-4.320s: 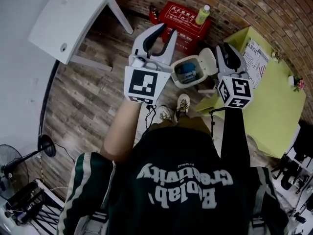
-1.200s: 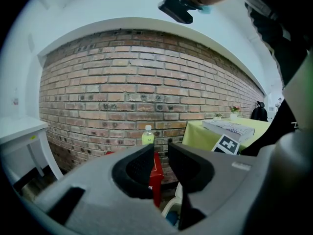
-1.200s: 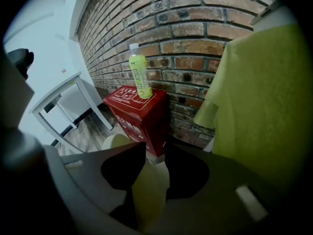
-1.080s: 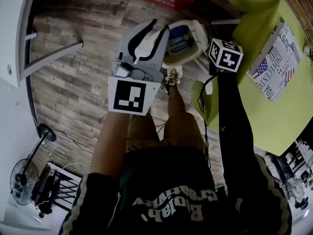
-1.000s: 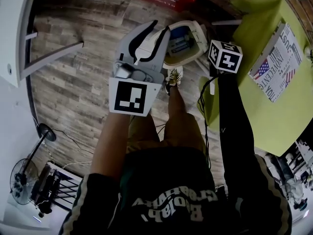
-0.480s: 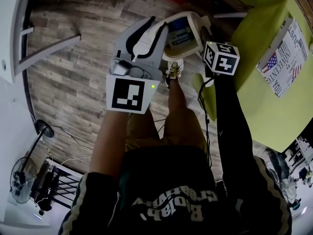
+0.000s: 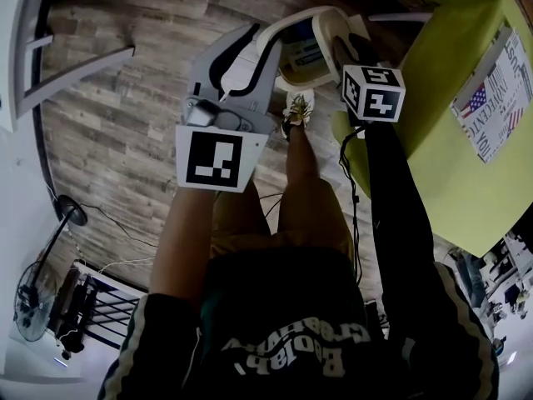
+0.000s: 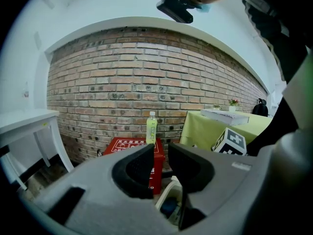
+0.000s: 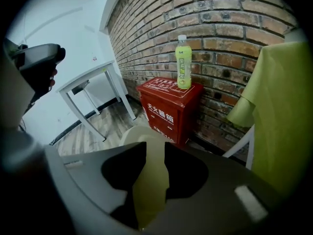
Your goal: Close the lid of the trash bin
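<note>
Right gripper (image 9: 155, 148) clamps the raised lid (image 9: 149, 180) by its edge. Left gripper (image 8: 161, 153) has its jaws apart and empty, with the trash bin (image 8: 168, 205) below it. Red box (image 9: 168, 106) with bottle (image 9: 183, 68) stands just beyond.

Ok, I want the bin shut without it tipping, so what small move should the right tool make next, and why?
Probably swing the lid over and down onto the bin. The lid is raised and sits in the gap of the right tool, and the bin is open. Whether the tool grips it isn't clear.
</note>
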`<act>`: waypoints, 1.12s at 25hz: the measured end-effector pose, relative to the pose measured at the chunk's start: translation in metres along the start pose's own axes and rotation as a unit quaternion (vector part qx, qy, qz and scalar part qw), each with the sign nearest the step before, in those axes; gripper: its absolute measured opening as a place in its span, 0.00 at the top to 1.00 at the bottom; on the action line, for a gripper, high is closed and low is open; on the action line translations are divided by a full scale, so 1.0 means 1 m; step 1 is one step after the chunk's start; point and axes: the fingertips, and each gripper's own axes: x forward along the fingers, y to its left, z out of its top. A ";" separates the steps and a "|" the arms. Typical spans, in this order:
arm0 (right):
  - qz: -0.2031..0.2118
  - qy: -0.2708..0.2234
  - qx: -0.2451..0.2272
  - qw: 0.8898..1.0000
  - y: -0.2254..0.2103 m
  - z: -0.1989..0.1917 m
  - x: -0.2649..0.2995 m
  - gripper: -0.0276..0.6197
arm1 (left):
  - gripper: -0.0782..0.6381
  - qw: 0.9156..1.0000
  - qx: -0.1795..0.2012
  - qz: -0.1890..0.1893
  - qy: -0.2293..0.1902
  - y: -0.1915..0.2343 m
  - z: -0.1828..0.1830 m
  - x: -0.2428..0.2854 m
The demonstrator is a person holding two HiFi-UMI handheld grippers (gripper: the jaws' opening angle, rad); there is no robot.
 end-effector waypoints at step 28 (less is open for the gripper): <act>0.065 0.037 -0.049 0.996 0.062 -0.036 0.042 0.76 | 0.75 1.000 -0.008 0.019 0.016 0.031 -0.034 -0.026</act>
